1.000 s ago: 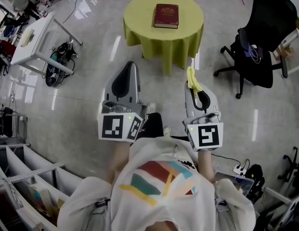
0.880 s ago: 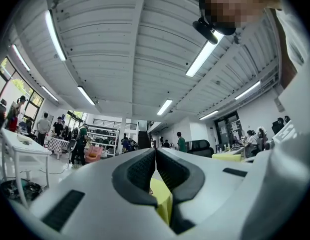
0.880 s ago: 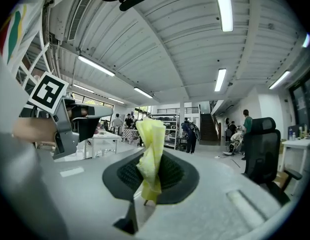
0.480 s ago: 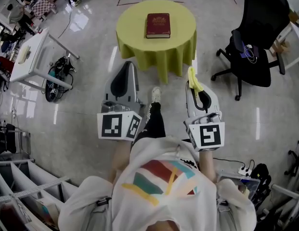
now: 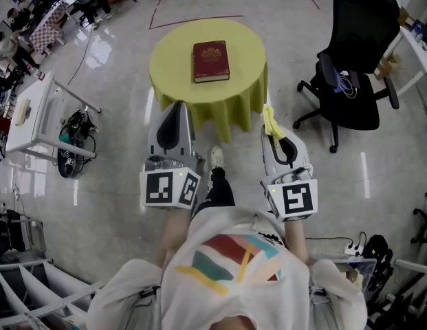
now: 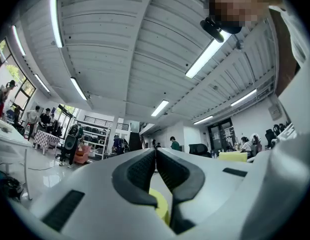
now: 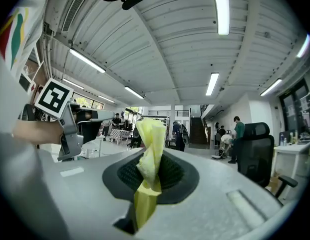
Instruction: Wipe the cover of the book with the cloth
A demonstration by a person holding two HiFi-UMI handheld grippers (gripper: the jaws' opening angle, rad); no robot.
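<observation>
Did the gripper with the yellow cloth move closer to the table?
Yes. The right gripper came forward; its cloth now nearly meets the table.

Book (image 5: 211,61): on round table (image 5: 249,47), centre.
Office chair (image 5: 351,81): 3 o'clock of table.
Side table (image 5: 31,119): 8 o'clock, well apart.
Left gripper (image 5: 177,106): 7 o'clock, near table edge.
Right gripper (image 5: 274,130): 5 o'clock, cloth (image 5: 271,119) between its jaws.

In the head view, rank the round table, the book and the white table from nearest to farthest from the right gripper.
1. Round table, just ahead of the right gripper, which grips the cloth.
2. Book, at that table's middle.
3. White table, far off to the left.
</observation>
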